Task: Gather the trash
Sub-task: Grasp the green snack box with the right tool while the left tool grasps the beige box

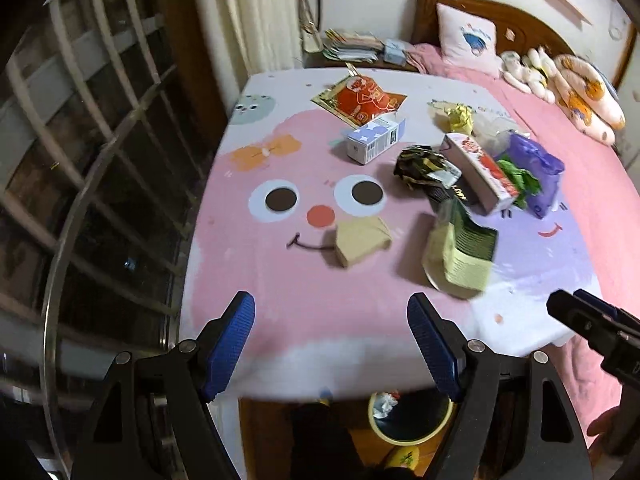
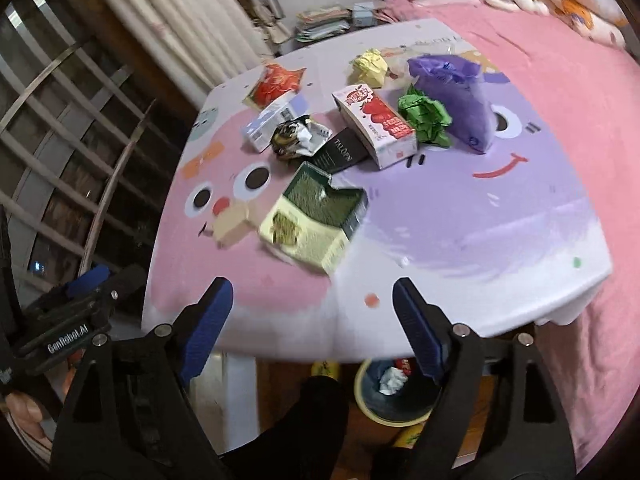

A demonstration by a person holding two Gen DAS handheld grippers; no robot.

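Jaws of both the left gripper (image 1: 331, 346) and right gripper (image 2: 310, 328) gape wide, holding nothing, above the table (image 2: 440, 308) edge.

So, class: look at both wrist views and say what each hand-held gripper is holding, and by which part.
Nothing is held. The left hand-held gripper and the right hand-held gripper are both open and empty, above the near edge of the table.
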